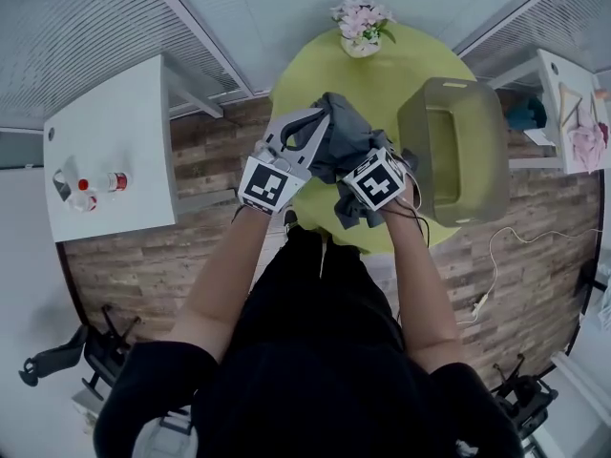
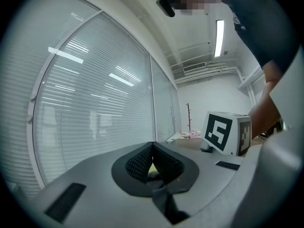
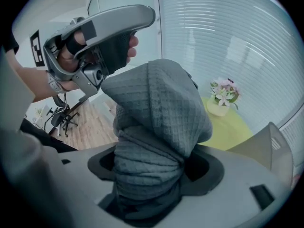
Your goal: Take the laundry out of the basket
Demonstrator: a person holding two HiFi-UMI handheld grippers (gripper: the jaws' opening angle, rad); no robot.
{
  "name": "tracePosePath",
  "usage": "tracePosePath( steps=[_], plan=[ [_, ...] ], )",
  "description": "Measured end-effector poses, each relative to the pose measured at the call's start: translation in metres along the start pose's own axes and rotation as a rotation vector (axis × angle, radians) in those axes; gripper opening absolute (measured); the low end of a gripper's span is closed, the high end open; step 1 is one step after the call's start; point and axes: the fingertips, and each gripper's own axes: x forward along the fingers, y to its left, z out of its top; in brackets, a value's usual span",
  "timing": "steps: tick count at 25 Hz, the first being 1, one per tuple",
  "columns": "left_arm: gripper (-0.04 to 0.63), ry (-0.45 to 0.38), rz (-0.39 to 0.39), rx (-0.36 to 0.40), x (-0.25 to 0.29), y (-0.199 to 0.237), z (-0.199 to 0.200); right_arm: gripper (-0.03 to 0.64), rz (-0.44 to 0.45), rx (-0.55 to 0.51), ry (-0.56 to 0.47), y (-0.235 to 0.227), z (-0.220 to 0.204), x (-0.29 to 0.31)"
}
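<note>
Above the near edge of the round green worktop (image 1: pixel 382 84), the person holds a grey cloth (image 1: pixel 342 141) up between both tools, outside the basket (image 1: pixel 453 151). The right tool (image 3: pixel 154 167) has its jaws spread wide around a thick, bunched part of the cloth. The bunch fills the gap between the jaws and rises in a waffle-textured hump in front of that tool's camera. The left tool (image 2: pixel 152 158) has its jaws closed, tips meeting, with what looks like a thin dark fold of the cloth caught low between the pads. The two tools sit close together, with the cloth running from one to the other. The olive-coloured basket stands on the worktop just to the right of the right tool. A pot of pink flowers (image 1: pixel 361 29) stands at the worktop's far edge. Well off to the left, a white worktop (image 1: pixel 115 122) carries some bottles (image 1: pixel 88 184).
</note>
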Motion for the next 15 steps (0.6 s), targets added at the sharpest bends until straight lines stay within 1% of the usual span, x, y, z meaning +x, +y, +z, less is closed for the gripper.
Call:
tracePosePath(
  steps=[4, 9, 15],
  plan=[
    [0.009, 0.037, -0.02, -0.029, -0.001, -0.005, -0.029, 0.365, -0.013, 0.054, 0.026, -0.007, -0.02, 0.027],
    [0.009, 0.078, -0.032, -0.086, -0.006, -0.007, -0.065, 0.367, -0.017, 0.107, 0.048, -0.009, -0.043, 0.057],
    [0.009, 0.114, -0.044, -0.112, -0.006, -0.01, -0.098, 0.367, -0.048, 0.171, 0.039, -0.013, -0.059, 0.085]
  ],
)
